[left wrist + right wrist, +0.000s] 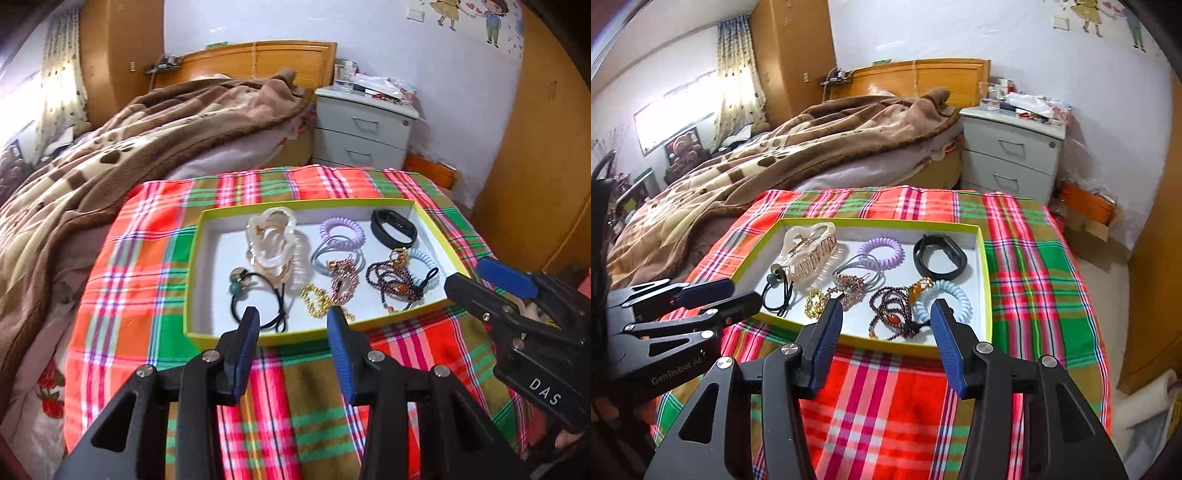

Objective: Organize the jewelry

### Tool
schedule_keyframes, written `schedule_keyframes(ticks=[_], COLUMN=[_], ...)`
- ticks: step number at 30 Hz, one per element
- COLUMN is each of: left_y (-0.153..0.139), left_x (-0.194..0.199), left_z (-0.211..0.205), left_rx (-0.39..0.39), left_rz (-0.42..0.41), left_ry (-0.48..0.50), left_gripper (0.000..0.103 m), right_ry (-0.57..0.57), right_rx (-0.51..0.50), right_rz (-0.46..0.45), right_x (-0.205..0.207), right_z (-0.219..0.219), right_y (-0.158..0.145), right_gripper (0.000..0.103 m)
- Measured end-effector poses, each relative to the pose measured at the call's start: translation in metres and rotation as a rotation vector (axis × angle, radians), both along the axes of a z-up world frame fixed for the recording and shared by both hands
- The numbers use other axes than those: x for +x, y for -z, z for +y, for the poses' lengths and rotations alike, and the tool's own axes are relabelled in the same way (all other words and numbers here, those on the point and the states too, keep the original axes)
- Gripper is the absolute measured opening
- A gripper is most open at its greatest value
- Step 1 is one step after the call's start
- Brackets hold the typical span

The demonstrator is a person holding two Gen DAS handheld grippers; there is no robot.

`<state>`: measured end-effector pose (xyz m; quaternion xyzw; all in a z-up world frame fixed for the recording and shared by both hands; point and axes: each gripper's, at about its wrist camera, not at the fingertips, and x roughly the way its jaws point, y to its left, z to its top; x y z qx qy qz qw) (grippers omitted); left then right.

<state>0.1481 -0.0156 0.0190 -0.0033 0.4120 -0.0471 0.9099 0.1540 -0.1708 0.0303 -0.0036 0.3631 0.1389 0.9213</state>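
Note:
A shallow yellow-green box (303,329) (798,320) with a white floor lies on a plaid cloth. In it lie a pale claw hair clip (273,236) (809,251), a purple coil tie (341,232) (881,249), a black wristband (393,227) (940,256), a light blue coil tie (943,297), a dark bead necklace (391,277) (890,310), a gold chain (316,299) (814,302) and a black hair tie (258,295) (779,291). My left gripper (293,314) (738,290) is open and empty at the box's near edge. My right gripper (886,306) (467,271) is open and empty at the near right.
The plaid cloth (147,258) (1034,277) covers a table at the foot of a bed with a brown blanket (110,155). A grey-white nightstand (364,129) (1012,155) stands beyond, cluttered on top. A wooden wardrobe (535,166) is at the right.

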Motion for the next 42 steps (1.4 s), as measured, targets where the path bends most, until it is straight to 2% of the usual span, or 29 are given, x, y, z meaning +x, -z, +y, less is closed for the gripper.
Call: schedule_keyframes(ticks=[5, 9, 17, 29, 42], left_y=[-0.001, -0.001, 0.000, -0.005, -0.003], left_x=[-0.013, -0.020, -0.028, -0.037, -0.038], left_z=[-0.002, -0.001, -0.002, 0.000, 0.004], left_rx=[0.056, 0.023, 0.004, 0.010, 0.014], left_rz=[-0.023, -0.028, -0.020, -0.044, -0.035], left_ry=[-0.058, -0.062, -0.070, -0.094, -0.112], left_gripper=[0.040, 0.040, 0.040, 0.040, 0.040], right_ry=[0.008, 0.023, 0.032, 0.034, 0.034], right_rx=[0.025, 0.043, 0.042, 0.048, 0.055], right_rz=[0.000, -0.013, -0.020, -0.029, -0.028], right_x=[-0.012, -0.019, -0.029, -0.038, -0.040], right_z=[0.000, -0.001, 0.000, 0.002, 0.004], right_y=[0.002, 0.000, -0.002, -0.003, -0.005], right_gripper=[0.050, 0.050, 0.051, 0.050, 0.050])
